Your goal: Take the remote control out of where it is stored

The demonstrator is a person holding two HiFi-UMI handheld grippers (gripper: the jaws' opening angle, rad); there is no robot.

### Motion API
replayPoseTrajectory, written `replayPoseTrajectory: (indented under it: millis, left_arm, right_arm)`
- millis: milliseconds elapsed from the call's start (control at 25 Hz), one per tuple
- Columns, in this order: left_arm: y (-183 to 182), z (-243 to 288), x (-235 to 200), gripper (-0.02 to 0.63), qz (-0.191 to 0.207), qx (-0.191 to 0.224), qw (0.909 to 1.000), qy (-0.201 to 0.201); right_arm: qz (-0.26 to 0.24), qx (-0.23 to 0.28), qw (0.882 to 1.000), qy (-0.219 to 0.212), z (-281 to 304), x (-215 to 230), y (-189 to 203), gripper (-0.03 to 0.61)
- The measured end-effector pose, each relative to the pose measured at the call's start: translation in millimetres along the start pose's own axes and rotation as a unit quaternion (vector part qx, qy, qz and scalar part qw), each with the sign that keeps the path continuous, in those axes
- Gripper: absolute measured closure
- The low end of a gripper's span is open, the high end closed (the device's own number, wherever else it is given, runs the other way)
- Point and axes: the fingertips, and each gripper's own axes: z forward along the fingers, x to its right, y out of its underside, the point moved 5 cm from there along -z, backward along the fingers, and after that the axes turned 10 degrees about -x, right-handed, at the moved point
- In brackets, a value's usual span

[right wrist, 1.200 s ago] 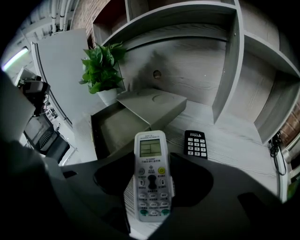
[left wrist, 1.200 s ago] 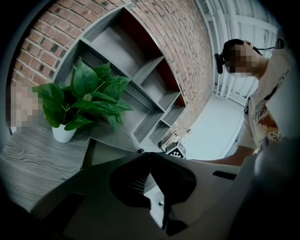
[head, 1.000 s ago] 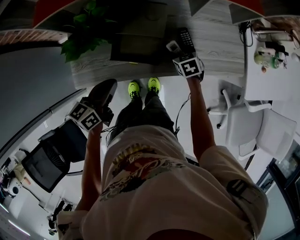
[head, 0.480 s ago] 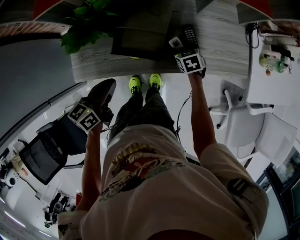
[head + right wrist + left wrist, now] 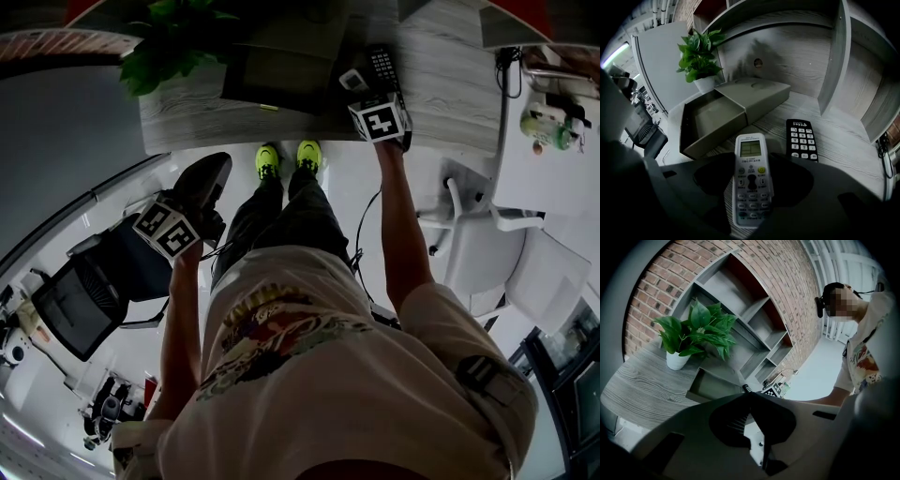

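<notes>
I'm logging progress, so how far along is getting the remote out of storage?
Done: the drawer box stands pulled open and empty, and the black remote lies on the desk. In hand: the right tongs grip the white remote, outside the drawer. Left: probably set it down and let go. The left tongs hang shut, idle.

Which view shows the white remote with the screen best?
The right gripper view: the white remote control with a small screen sits face up, nearly whole, in the right gripper. The head view shows only a small piece beyond the marker cube. The left gripper view does not show it.
</notes>
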Motion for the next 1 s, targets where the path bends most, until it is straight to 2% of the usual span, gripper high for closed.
replayPoseTrajectory:
  millis: [520, 880, 1000]
  left_arm:
    - [2.5, 1.8, 3.8, 0.606, -0.004, 0.007, 0.9999, 0.007]
    - [-7.6, -3.1, 6.2, 0.606, 0.000, 0.038, 0.9993, 0.007]
    - [-11.1, -4.7, 9.5, 0.607, 0.006, 0.051, 0.9986, 0.012]
  right_arm:
    - [-0.003, -0.037, 0.999, -0.007, 4.4, -0.7, -1.8, 0.331]
    - [0.005, -0.046, 0.999, -0.004, 6.2, -1.0, -1.4, 0.331]
    - [0.012, -0.033, 0.999, -0.007, 7.8, 0.2, -3.3, 0.328]
